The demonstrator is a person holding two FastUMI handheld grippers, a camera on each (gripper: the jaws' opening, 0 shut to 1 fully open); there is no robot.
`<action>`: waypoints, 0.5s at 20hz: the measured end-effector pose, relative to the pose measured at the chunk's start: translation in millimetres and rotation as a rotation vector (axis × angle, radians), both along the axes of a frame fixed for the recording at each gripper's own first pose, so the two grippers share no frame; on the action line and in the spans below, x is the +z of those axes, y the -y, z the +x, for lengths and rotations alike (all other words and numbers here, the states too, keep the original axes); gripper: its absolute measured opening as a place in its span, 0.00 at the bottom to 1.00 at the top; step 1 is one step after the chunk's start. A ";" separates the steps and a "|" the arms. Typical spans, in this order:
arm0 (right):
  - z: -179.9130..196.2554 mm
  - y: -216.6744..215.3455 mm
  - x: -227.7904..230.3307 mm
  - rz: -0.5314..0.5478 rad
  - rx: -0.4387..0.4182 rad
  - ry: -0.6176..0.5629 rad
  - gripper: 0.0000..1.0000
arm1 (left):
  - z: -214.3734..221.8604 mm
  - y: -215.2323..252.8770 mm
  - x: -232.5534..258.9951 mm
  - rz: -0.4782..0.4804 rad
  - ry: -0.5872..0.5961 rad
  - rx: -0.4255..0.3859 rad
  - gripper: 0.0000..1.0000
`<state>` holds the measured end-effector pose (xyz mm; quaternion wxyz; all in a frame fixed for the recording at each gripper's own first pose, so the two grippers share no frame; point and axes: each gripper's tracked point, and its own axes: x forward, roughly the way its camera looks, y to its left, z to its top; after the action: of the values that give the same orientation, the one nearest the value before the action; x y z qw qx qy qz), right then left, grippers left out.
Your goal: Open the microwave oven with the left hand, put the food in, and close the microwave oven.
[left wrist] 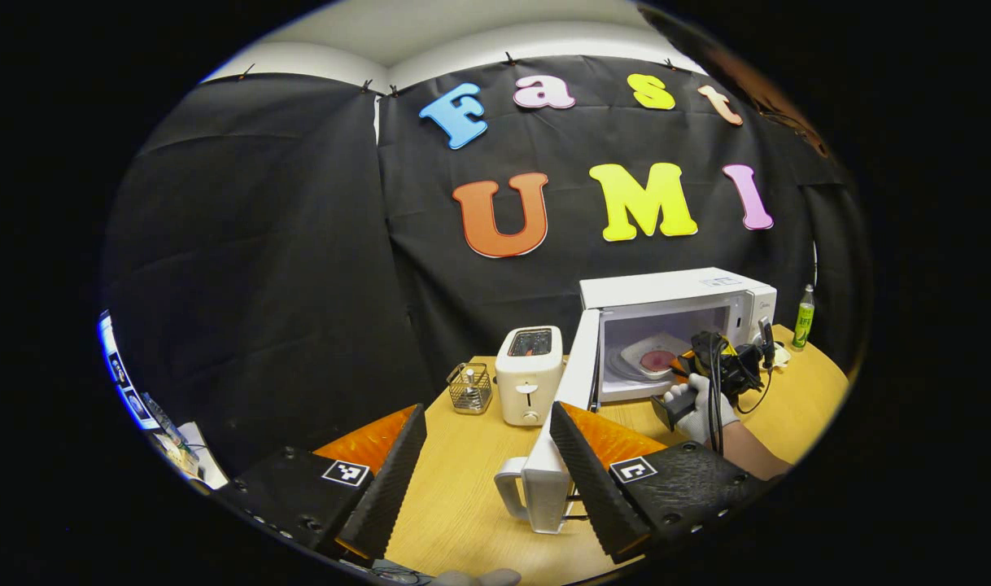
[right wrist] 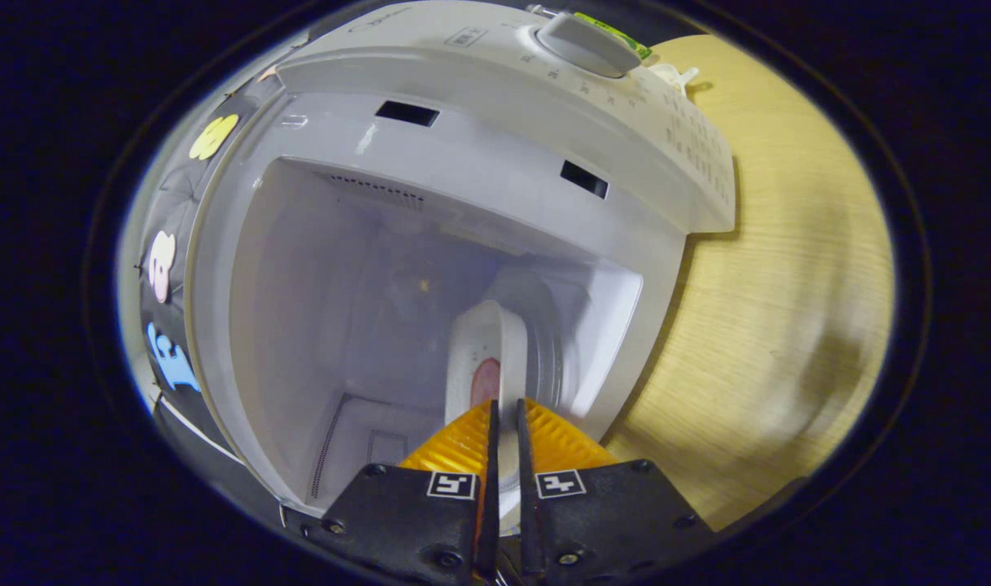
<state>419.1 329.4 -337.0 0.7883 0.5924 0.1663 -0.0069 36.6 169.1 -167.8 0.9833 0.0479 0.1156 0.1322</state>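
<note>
The white microwave (left wrist: 674,297) stands on the wooden table with its door (left wrist: 573,382) swung wide open toward me. Inside its cavity lies a white plate (left wrist: 654,358) carrying a pink slice of food (left wrist: 657,360). My right gripper (left wrist: 711,366), held by a gloved hand (left wrist: 695,411), reaches into the cavity mouth. In the right gripper view the camera is rolled; my right gripper (right wrist: 504,415) is shut on the rim of the plate (right wrist: 483,358), the food (right wrist: 486,382) on it, inside the microwave (right wrist: 463,146). My left gripper (left wrist: 487,456) stands open in front of the door, holding nothing.
A white toaster (left wrist: 529,374) and a small wire basket (left wrist: 469,388) stand left of the microwave. A white handled jug (left wrist: 536,492) sits near the table's front, between my left fingers. A green bottle (left wrist: 804,317) stands at the microwave's right. The table (left wrist: 455,496) edge curves close below.
</note>
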 end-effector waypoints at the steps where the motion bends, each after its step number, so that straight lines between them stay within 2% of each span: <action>1: -2.9 -2.6 5.7 -0.003 0.007 0.022 0.04 | -1.0 -0.3 1.6 0.004 -0.001 -0.001 0.92; 3: -11.8 -3.7 15.0 -0.049 0.024 0.050 0.23 | -0.6 0.6 6.0 0.015 0.003 -0.001 0.92; 5: -24.9 -4.8 20.7 -0.078 0.027 0.054 0.48 | -0.8 3.9 15.0 0.007 0.015 -0.009 0.92; 7: -40.5 -5.3 27.8 -0.109 0.056 0.064 0.88 | 0.8 7.5 27.6 0.019 0.039 -0.019 0.92; 8: -48.0 -3.0 28.9 -0.148 0.067 0.061 0.74 | 0.4 7.0 31.9 0.024 0.045 -0.021 0.92; 9: -56.8 1.5 32.1 -0.198 0.083 0.062 0.77 | -0.4 8.5 35.9 0.022 0.051 -0.028 0.92; 10: -64.6 5.2 33.3 -0.252 0.112 0.054 0.91 | -0.5 10.6 40.8 0.019 0.054 -0.035 0.92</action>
<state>354.6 324.3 -303.7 0.8598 0.4783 0.1757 0.0324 36.1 158.5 -127.0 0.9877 0.0555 0.0869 0.1175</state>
